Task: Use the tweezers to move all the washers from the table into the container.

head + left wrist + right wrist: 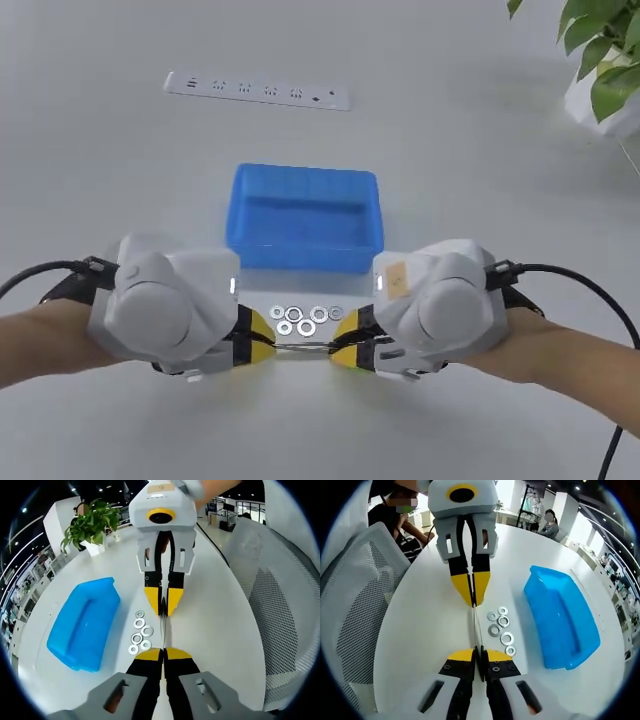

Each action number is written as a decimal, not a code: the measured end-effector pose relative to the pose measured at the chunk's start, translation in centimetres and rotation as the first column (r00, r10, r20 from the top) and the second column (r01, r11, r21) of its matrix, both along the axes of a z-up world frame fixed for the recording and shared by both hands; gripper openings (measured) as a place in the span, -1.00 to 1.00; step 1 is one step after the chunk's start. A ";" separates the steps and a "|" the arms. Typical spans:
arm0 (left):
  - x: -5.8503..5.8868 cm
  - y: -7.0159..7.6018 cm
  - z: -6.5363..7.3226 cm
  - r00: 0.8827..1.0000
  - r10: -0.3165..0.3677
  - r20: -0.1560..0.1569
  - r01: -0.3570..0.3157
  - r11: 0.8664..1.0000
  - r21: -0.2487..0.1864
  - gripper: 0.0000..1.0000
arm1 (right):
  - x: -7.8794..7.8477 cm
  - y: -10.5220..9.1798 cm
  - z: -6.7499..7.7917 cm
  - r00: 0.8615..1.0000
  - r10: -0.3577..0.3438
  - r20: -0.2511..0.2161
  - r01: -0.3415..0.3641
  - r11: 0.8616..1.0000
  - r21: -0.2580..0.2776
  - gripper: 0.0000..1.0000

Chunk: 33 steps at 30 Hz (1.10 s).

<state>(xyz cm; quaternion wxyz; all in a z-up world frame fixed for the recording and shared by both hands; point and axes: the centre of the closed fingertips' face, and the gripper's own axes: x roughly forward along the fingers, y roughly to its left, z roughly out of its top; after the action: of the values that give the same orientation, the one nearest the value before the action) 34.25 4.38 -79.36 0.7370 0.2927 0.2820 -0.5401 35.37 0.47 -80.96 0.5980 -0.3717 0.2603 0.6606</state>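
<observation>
Thin metal tweezers point(303, 347) lie level just above the white table, held at both ends. My left gripper point(262, 341) is shut on one end and my right gripper point(344, 340) is shut on the other, tips facing each other. Several steel washers point(305, 318) lie in a cluster just beyond the tweezers. Behind them stands the blue container point(305, 215). In the left gripper view my jaws point(164, 653) pinch the tweezers point(163, 627), with the washers point(140, 632) to their left. The right gripper view has my jaws point(479, 655) on the tweezers point(476, 627), washers point(501, 627) to the right.
A white power strip point(257, 90) lies at the far side of the table. A potted plant point(600, 60) stands at the far right corner. A mesh chair point(280, 620) sits off the table's near edge. People sit in the room behind.
</observation>
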 end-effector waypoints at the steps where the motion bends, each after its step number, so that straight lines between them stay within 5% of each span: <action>1: 0.0 0.0 0.2 1.000 0.002 0.000 -0.002 1.000 -0.004 -0.92 | 0.0 0.0 0.1 1.000 0.008 0.009 -0.008 1.000 0.002 -0.84; 5: -0.2 -0.4 1.7 1.000 0.011 0.010 -0.011 0.999 -0.037 -0.92 | 0.0 -0.1 0.6 0.999 -0.045 -0.015 0.046 0.998 0.048 -0.84; 7: -0.4 -0.8 2.4 0.999 -0.004 0.046 0.006 0.999 -0.034 -0.92 | 0.1 -0.2 0.9 0.996 -0.084 -0.045 0.087 0.992 0.086 -0.83; 18: -0.3 -3.2 5.8 0.996 -0.015 0.087 0.025 0.992 -0.120 -0.92 | 0.1 -1.0 1.9 0.992 -0.120 -0.033 0.125 0.973 0.192 -0.81; 27: 0.4 -6.1 8.1 0.993 -0.027 0.112 0.050 0.978 -0.205 -0.92 | 0.2 -1.7 2.4 0.995 -0.040 0.089 0.024 0.985 0.170 -0.83; 33: 0.8 -8.5 9.0 0.990 -0.055 0.130 0.085 0.966 -0.245 -0.91 | 0.6 -2.6 2.7 0.996 -0.059 0.067 0.045 0.981 0.190 -0.85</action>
<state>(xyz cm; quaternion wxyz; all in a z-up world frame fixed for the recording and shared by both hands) 35.00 -4.09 -70.40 0.7643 0.2396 0.1555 -0.5782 35.92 -2.14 -78.30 0.6565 -0.3302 0.1847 0.6526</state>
